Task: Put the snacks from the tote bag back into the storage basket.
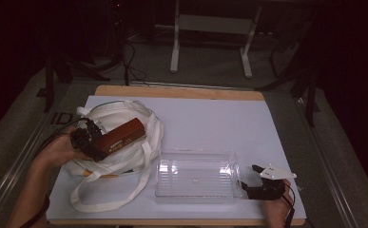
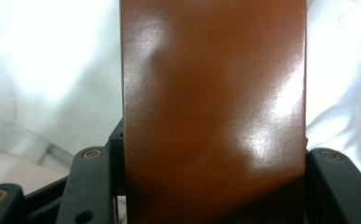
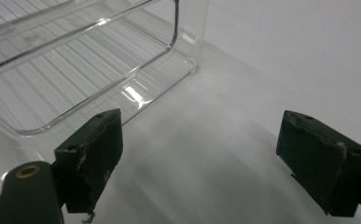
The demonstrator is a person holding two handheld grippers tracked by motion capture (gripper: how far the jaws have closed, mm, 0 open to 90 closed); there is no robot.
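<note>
- The left gripper (image 1: 95, 142) is clamping a glossy brown rectangular box (image 1: 121, 136), its side writing unreadable, over a white cloth tote bag (image 1: 124, 156).
- The right gripper (image 1: 254, 178), jaws apart, is sitting right of a clear ribbed plastic tray (image 1: 196, 176).

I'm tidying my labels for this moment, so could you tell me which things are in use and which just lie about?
In use:
left gripper, shut on brown box
white tote bag
clear bin
right gripper, open beside the bin

Lying about:
metal frame
floor cables
</note>
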